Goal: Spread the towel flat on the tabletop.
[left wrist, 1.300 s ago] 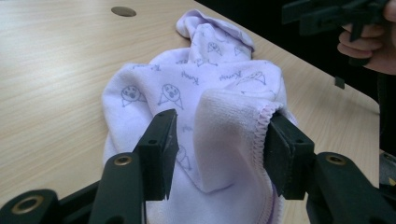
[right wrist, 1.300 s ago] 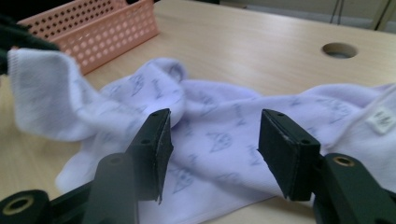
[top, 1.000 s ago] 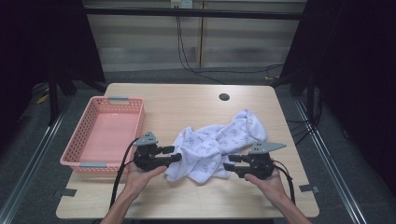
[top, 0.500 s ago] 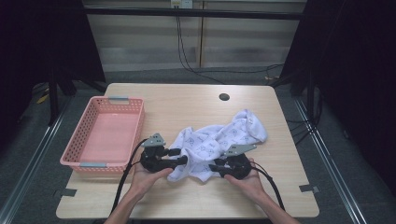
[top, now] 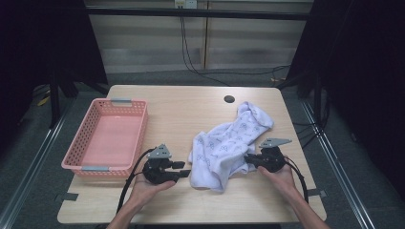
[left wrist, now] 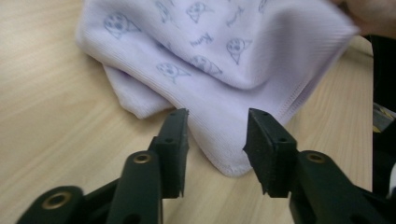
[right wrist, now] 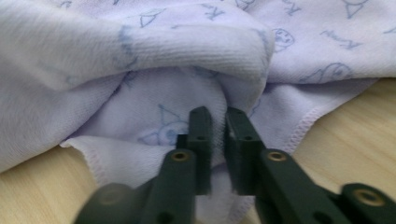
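The right gripper [right wrist: 215, 121] had just closed on a fold of the towel [top: 224, 145] lying on the worktop [top: 191, 107], while the left gripper [left wrist: 215, 128], jaws narrowing but apart, had not gripped its edge, so lifting could begin soon.

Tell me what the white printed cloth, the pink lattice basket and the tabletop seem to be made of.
White printed cloth: soft knitted or terry-like fabric, matt; fine ribbed texture, stitched hem, limp folds. Pink lattice basket: probably moulded plastic, slightly glossy; rigid perforated walls, even colour. Tabletop: light wood or wood-look laminate, smooth; visible grain lines, though which cannot be told.
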A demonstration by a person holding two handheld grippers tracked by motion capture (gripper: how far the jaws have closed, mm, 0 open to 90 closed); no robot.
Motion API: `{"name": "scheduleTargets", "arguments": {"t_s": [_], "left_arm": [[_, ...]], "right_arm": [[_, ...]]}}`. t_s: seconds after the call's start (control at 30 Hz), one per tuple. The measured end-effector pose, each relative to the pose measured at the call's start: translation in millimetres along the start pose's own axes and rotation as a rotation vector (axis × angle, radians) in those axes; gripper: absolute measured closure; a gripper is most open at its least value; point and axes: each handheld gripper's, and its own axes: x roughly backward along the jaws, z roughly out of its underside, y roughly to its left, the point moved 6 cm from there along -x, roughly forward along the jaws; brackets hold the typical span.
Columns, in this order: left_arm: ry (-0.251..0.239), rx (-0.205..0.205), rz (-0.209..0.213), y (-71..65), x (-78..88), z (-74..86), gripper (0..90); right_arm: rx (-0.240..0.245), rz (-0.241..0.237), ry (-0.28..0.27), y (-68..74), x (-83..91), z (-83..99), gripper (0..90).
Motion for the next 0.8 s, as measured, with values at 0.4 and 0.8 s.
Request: {"name": "scheduleTargets", "arguments": {"t_s": [0.4, 0.8], "left_arm": [[0.154, -0.114, 0.039, -21.8, -42.6, 12.7, 54.2], [0.052, -0.06, 0.071, -16.8, -21.8, 3.0, 87.1]], "right_arm": [[-0.038, 0.02, -0.084, 20.4, 44.0, 14.2, 52.7], [0.052, -0.148, -0.069, 66.1, 33.8, 22.2, 55.7]]}}
